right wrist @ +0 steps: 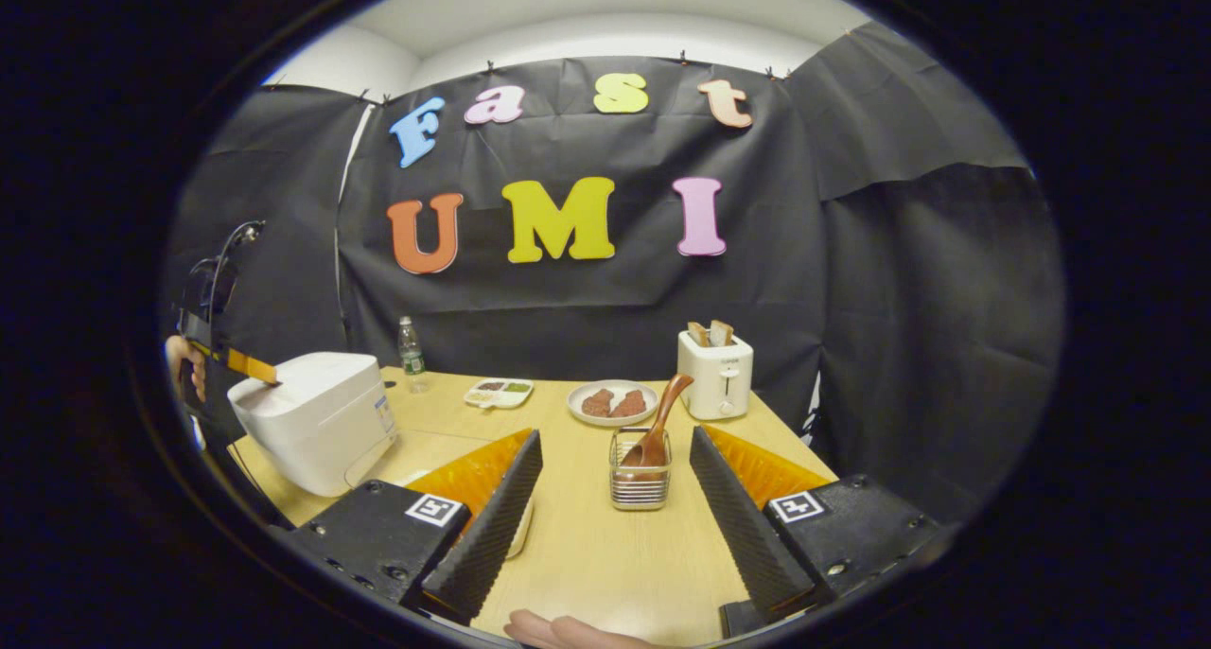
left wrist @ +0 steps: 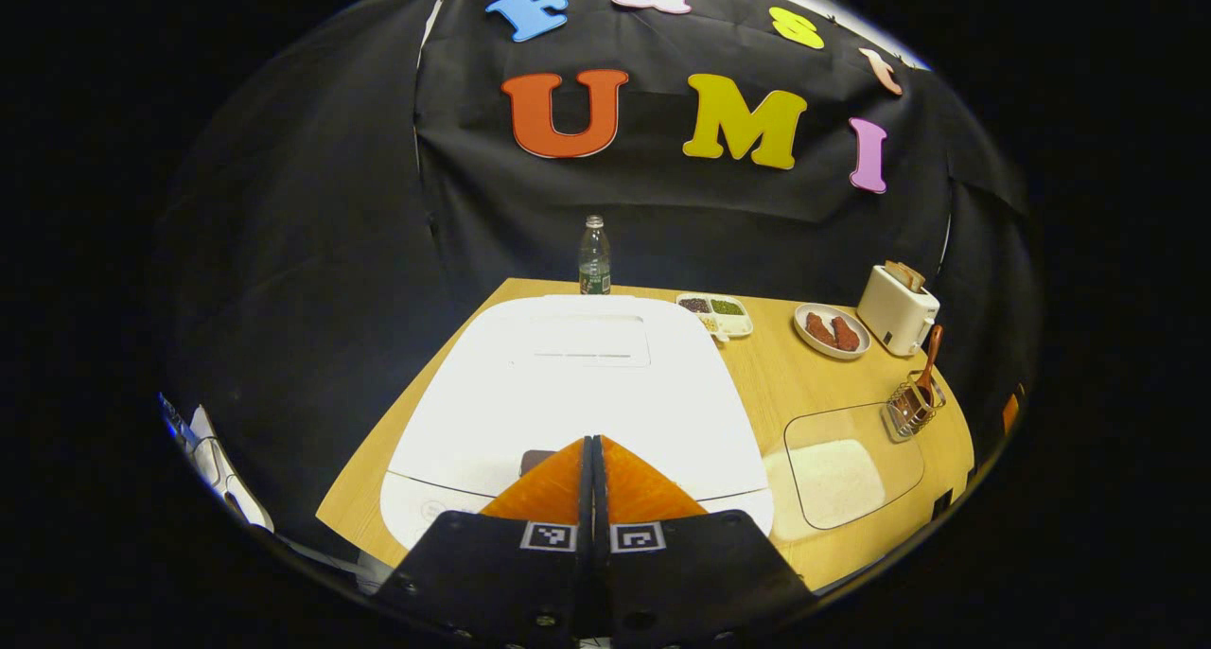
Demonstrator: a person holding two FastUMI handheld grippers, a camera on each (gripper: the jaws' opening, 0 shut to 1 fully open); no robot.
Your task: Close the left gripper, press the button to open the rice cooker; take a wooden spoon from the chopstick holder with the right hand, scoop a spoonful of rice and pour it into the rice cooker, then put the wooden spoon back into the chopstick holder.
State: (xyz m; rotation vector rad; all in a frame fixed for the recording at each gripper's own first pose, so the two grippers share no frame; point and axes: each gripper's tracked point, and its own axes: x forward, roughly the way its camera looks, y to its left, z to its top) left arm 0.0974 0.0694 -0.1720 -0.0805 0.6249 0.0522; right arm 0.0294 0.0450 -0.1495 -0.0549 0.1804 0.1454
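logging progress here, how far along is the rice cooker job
Done: the left gripper is shut, its tips over the front of the rice cooker, whose lid is down. In hand: the button press. Left: the wooden spoon stands in the chopstick holder, the open right gripper facing it; no rice scooped.

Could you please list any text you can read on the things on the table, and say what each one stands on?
None can be read clearly.
Green label on the water bottle: too small to read.
Sticker on the side of the rice cooker: blurred, unreadable.
Small mark on the front of the toaster: too small to read.
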